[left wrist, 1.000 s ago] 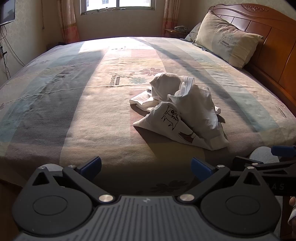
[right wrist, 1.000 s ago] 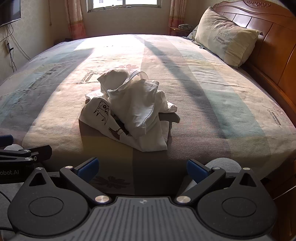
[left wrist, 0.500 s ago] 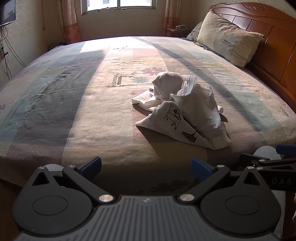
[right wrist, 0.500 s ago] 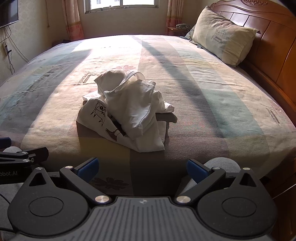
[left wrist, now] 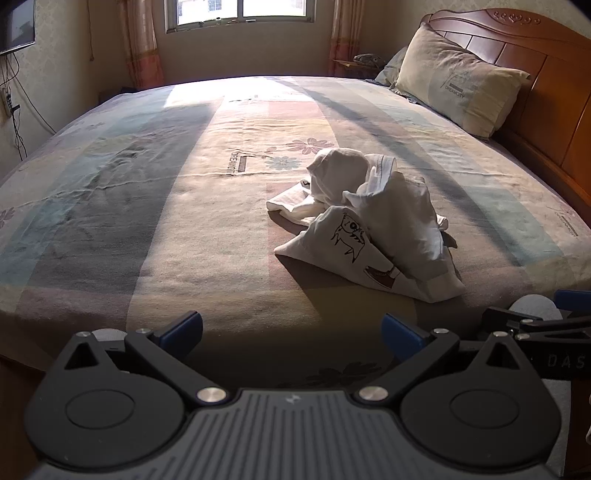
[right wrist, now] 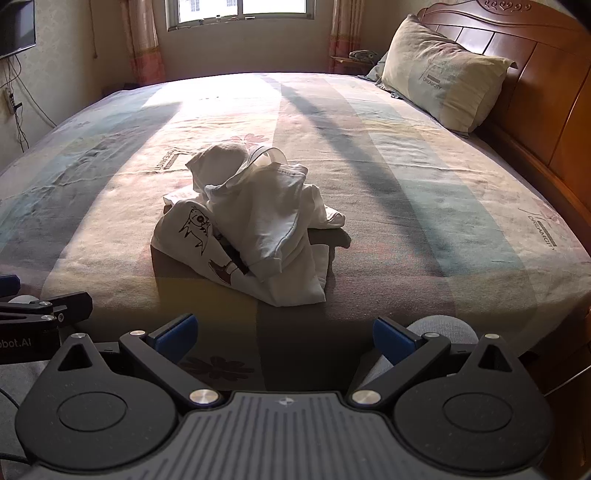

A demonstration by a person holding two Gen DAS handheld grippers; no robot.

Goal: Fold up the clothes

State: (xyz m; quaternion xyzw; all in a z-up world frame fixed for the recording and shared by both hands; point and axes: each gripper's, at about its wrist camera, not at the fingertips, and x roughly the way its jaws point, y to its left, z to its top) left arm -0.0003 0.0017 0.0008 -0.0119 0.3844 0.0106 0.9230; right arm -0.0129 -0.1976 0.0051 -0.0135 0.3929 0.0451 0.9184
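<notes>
A crumpled white T-shirt (left wrist: 373,218) with a black cartoon print lies bunched in a heap near the front middle of the bed (left wrist: 177,206). The right wrist view has the same T-shirt (right wrist: 258,218) left of centre. My left gripper (left wrist: 291,330) hangs open at the bed's front edge, short of the heap and to its left, with nothing between its blue pads. Open too and holding nothing, my right gripper (right wrist: 282,334) sits at the front edge, just before the heap. Each gripper shows at the side of the other's view.
A beige pillow (left wrist: 458,81) leans on the wooden headboard (left wrist: 546,85) at the right. A window (left wrist: 240,13) with curtains is at the far wall, and a wall screen (left wrist: 16,26) with hanging cables at the left. A person's grey-clad knee (right wrist: 439,328) is by the right gripper.
Both grippers have edged forward toward the bed, so the T-shirt heap looks a little nearer. The heap itself has not moved, and both grippers stay open.
</notes>
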